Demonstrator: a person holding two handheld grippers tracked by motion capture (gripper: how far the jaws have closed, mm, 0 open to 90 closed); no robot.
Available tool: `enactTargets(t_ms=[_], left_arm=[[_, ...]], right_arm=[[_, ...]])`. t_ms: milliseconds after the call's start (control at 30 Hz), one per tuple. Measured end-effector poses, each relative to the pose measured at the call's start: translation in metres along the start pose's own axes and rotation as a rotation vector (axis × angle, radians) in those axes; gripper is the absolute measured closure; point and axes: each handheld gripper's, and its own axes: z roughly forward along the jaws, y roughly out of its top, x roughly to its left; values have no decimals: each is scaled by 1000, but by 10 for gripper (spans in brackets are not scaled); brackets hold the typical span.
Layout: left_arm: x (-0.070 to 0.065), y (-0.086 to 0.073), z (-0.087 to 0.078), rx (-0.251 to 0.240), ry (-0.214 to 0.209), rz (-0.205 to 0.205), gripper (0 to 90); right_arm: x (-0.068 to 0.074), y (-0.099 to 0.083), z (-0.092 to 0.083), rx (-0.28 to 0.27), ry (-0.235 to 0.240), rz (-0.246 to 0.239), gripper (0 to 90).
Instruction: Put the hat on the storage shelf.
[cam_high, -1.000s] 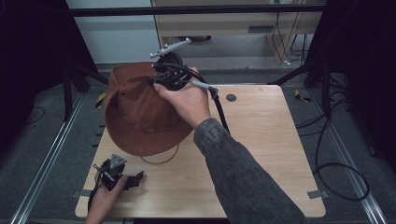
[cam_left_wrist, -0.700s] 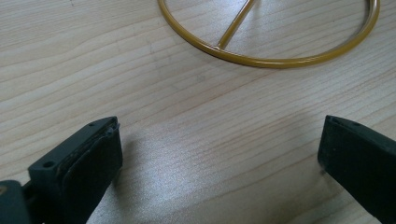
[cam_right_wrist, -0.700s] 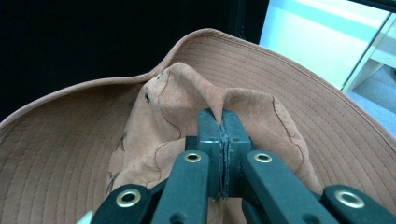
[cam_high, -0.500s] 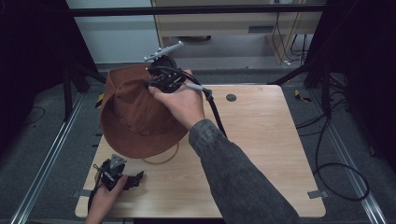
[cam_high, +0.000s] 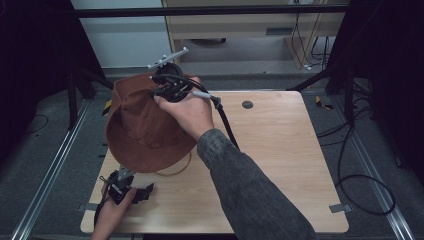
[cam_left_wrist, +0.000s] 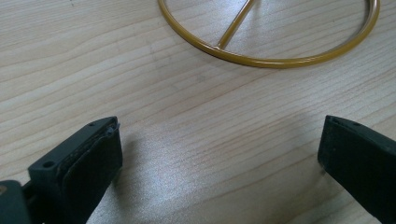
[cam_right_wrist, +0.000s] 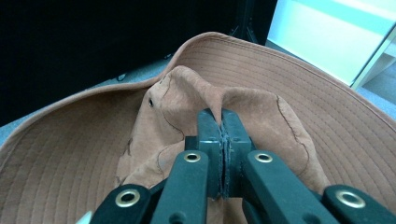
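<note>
Risk of hat (cam_high: 145, 127) slipping from shut right gripper (cam_right_wrist: 223, 140), pinching only a thin crown fold; left gripper (cam_left_wrist: 219, 154) open, empty, low over desk (cam_high: 280, 150).

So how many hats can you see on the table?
1. The floppy brown suede hat with a wide brim is held above the table's left side, its crown pinched by the right gripper. Another could hide beneath it.

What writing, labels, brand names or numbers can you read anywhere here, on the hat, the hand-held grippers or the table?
None: no readable text in any view.
The brown hat shows plain suede and stitching.
The right hand-held gripper, shut on the hat's crown, is unmarked black.
The left hand-held gripper, the wooden table and the yellow ring carry no marks.
</note>
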Motion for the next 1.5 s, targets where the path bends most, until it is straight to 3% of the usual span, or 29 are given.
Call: enactTargets(t_ms=[200, 633, 767, 1033, 1500], left_arm=[[0, 0, 0, 1, 0, 0, 0], [0, 0, 0, 1, 0, 1, 0], [0, 0, 0, 0, 0, 0, 0], [0, 0, 0, 0, 0, -1, 0], [0, 0, 0, -1, 3, 3, 0]], right_arm=[[1, -1, 7, 33, -2, -1, 880], [-2, -3, 16, 46, -8, 15, 850], [-3, -5, 15, 45, -8, 15, 822], [-3, -8, 6, 26, -13, 27, 676], [-3, -11, 0, 29, -9, 19, 627]])
